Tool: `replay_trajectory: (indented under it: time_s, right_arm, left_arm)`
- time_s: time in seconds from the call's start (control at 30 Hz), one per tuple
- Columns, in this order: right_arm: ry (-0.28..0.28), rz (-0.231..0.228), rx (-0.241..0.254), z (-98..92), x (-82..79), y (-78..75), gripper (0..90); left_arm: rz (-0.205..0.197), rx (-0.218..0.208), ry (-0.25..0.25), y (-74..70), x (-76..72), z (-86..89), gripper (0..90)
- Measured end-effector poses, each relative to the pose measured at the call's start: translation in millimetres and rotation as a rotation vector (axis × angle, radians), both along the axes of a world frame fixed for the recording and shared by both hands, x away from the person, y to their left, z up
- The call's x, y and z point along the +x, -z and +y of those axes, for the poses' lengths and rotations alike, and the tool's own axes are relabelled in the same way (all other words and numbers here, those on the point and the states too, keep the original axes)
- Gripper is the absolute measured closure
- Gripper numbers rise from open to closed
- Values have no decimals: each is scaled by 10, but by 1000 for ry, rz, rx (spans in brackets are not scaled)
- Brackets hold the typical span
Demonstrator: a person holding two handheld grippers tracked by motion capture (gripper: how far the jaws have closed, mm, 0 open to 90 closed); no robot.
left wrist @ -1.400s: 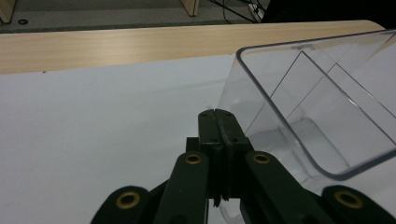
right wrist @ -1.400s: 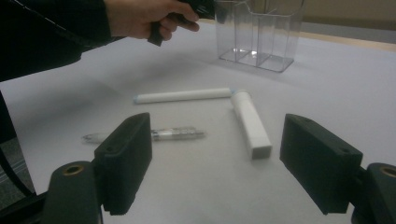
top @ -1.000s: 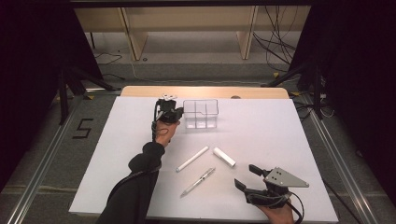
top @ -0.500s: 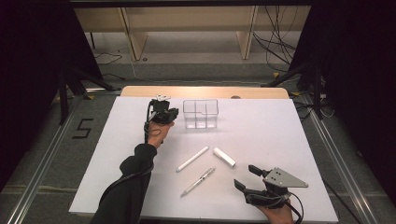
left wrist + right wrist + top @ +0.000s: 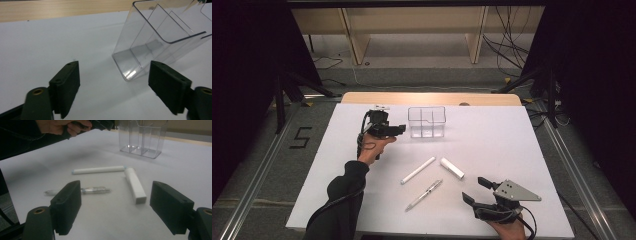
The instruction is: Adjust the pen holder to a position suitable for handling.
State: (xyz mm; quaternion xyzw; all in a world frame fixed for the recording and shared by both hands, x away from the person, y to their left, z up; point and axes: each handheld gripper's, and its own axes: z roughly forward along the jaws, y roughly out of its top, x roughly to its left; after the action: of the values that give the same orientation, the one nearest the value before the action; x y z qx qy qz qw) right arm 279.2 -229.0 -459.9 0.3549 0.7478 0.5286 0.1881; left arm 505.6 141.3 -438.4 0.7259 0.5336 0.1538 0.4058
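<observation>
I am opening my left hand-held gripper [image 5: 399, 129], empty, beside the clear organizer [image 5: 427, 121] at the table's [image 5: 522, 150] far edge — next, it is going for the pens; right hand-held gripper [image 5: 475, 190] released.

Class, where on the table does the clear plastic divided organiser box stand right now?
In the high view the clear plastic divided organiser box stands at the white table's far edge, just right of the open left gripper.

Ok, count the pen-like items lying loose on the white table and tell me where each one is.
3. The long white marker lies mid-table; the short white tube is just right of its far tip; the clear pen lies nearer the person, below the marker. None is in the clear organizer.
</observation>
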Motion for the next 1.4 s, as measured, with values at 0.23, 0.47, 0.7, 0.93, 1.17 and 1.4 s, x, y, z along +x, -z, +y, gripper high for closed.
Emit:
replay_trajectory:
  time_s: [0.23, 0.47, 0.7, 0.93, 1.17, 1.4]
  right_arm:
    - [-1, 5, 2, 1, 9, 5, 260]
    - [3, 0, 6, -6, 6, 0, 260]
    - [-1, -2, 1, -7, -6, -5, 260]
    - [4, 0, 4, -24, -8, -3, 260]
    - [5, 1, 5, -34, -6, 8, 260]
    - [5, 0, 14, -33, -16, 2, 260]
  left_arm:
    - [-14, -33, 45, -35, -266, 19, 167]
    - [-36, -2, 97, -43, -481, -22, 162]
    - [-35, 24, 142, -47, -635, -69, 162]
    - [-24, 57, 187, -35, -746, -134, 161]
    - [-7, 66, 228, -55, -818, -196, 161]
    - [13, 79, 262, -28, -890, -244, 161]
